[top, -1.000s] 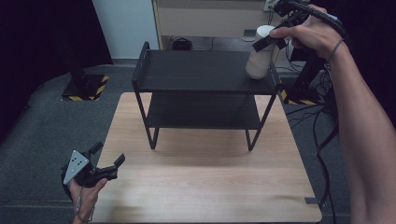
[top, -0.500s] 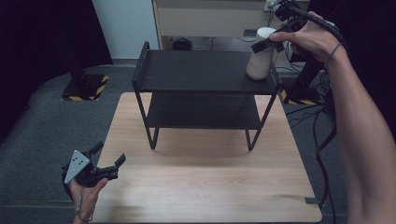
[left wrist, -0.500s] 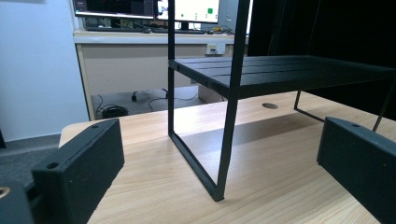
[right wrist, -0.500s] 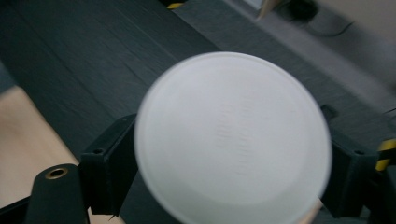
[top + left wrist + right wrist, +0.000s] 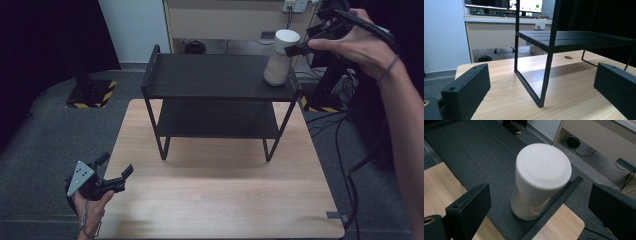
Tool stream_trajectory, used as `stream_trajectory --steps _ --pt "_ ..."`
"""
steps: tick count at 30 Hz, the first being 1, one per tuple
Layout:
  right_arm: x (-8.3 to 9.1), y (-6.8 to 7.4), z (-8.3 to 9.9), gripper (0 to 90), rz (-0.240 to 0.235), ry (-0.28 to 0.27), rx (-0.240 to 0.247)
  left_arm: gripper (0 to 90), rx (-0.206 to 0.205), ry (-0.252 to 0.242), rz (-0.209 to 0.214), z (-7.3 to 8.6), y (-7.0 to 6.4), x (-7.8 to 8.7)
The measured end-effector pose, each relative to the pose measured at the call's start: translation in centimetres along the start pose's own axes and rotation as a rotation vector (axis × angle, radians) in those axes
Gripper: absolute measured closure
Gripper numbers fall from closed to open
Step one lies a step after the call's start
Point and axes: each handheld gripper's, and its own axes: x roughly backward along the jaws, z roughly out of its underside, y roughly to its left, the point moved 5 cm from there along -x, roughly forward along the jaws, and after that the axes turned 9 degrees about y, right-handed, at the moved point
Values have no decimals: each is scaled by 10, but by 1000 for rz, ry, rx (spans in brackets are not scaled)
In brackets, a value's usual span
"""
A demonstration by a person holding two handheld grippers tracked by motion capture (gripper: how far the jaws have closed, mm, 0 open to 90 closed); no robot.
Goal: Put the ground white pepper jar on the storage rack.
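matt black metal shelf (image 5: 215,80), pale wood-grain table (image 5: 225,200), white plastic jar (image 5: 280,57)
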Motion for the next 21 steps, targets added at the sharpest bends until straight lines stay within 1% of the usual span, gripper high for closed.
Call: stream_trajectory --steps 2,3,4,5,6,7,8,9,10,11,15,16,18,20,21 --pt "13 4 8 53 14 -2 -3 0 -4 1 -1 0 -1 0" --pt "18 4 12 65 13 0 -3 0 -10 3 -1 -1 -2 0" --pt "25 5 19 55 19 -5 -15 0 -15 6 -1 -1 -3 -1" --pt "25 5 19 55 19 -5 -15 0 -15 6 -1 -1 -3 -1" --pt "34 5 29 51 21 -20 -33 0 -18 7 -1 -1 -3 -1" --pt "42 4 39 54 11 -31 -45 0 -26 9 1 -2 -4 -1" --pt "42 4 39 54 11 -31 -45 0 -26 9 1 -2 -4 -1" --pt "54 3 55 52 10 -50 -65 0 -27 14 4 -2 -5 -2" --pt "54 3 55 52 10 -50 -65 0 -27 14 4 -2 -5 -2" --pt "68 3 72 52 6 -64 -78 0 -31 17 4 -2 -5 -2" --pt "90 8 102 51 1 -95 -83 0 -33 17 2 -3 -6 -2" --pt "90 8 102 51 1 -95 -83 0 -33 17 2 -3 -6 -2" --pt "101 16 116 49 10 -102 -76 0 -32 18 3 -3 -6 -2" --pt "110 29 133 53 20 -105 -69 0 -37 18 5 -3 -6 -2" --pt "111 33 136 55 19 -100 -62 0 -40 20 6 -3 -7 -2"
